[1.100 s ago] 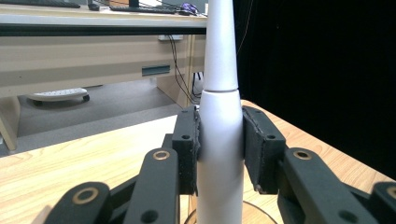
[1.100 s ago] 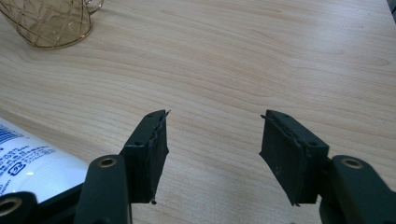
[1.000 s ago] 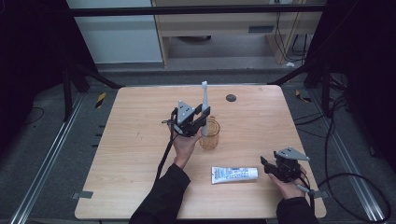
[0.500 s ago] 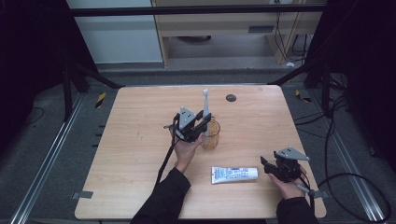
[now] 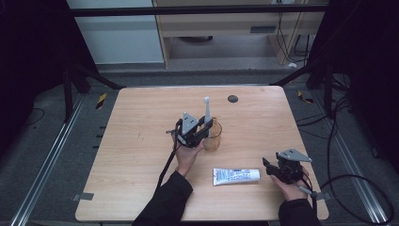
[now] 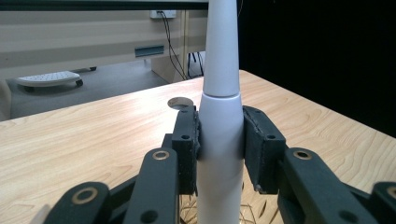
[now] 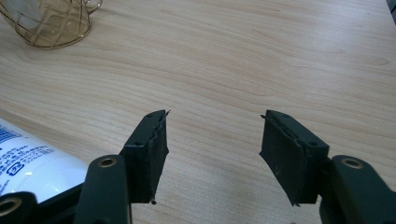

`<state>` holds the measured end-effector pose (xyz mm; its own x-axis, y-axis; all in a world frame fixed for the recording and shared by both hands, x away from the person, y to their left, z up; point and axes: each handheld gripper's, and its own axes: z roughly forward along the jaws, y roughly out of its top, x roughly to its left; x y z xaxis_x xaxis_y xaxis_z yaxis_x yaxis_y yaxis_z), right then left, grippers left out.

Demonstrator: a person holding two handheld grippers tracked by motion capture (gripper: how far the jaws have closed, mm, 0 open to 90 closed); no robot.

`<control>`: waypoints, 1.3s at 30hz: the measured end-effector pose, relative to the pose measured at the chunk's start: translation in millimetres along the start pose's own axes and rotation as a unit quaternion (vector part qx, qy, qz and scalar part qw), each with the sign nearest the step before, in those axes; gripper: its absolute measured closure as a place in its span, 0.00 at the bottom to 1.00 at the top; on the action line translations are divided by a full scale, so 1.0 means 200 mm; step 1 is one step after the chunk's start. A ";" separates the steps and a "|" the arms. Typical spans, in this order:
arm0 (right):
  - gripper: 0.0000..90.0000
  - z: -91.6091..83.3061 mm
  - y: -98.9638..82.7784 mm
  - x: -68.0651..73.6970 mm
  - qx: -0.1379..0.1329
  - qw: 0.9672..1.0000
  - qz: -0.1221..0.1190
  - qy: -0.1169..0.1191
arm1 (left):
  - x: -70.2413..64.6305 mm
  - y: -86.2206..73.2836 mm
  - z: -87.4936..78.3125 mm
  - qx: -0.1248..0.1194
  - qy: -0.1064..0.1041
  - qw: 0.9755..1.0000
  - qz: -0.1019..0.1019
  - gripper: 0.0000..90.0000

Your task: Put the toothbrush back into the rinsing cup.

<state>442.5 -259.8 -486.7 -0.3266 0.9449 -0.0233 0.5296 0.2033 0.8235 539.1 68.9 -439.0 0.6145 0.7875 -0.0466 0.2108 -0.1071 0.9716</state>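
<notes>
The left gripper (image 5: 201,130) is clamped on a white electric toothbrush (image 6: 220,135), held upright with its head pointing up. The brush's lower end sits over, perhaps already inside, the gold wire cup (image 5: 212,136) just right of the gripper near the table's (image 5: 131,160) middle; the wire rim hides how deep. The right gripper (image 7: 212,144) rests low at the near right, jaws apart and empty, beside a toothpaste tube (image 5: 236,176) lying flat.

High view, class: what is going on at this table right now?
A person works with a gripper in each hand. The left gripper is shut on a white electric toothbrush, holding it upright over a gold wire cup. The right gripper is open and empty above the wooden table. A toothpaste tube lies flat on the table beside the right gripper.
</notes>
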 end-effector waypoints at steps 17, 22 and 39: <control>0.45 0.00 0.00 0.00 0.001 1.000 0.002 0.001 | 0.00 -0.03 -0.03 0.006 -0.004 1.000 0.005 0.73; 0.44 0.00 0.00 0.00 0.001 1.000 0.002 0.001 | -0.01 -0.04 -0.04 0.010 -0.006 1.000 0.010 0.71; 0.44 0.00 0.00 0.00 0.001 1.000 0.002 0.000 | -0.01 -0.03 -0.11 0.030 -0.001 0.999 0.026 0.52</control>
<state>442.5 -259.1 -486.2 -0.3234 0.9460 -0.0199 0.5333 0.1997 0.8220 519.6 81.4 -439.4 0.6274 0.7787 0.0031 0.2231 -0.1835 0.9574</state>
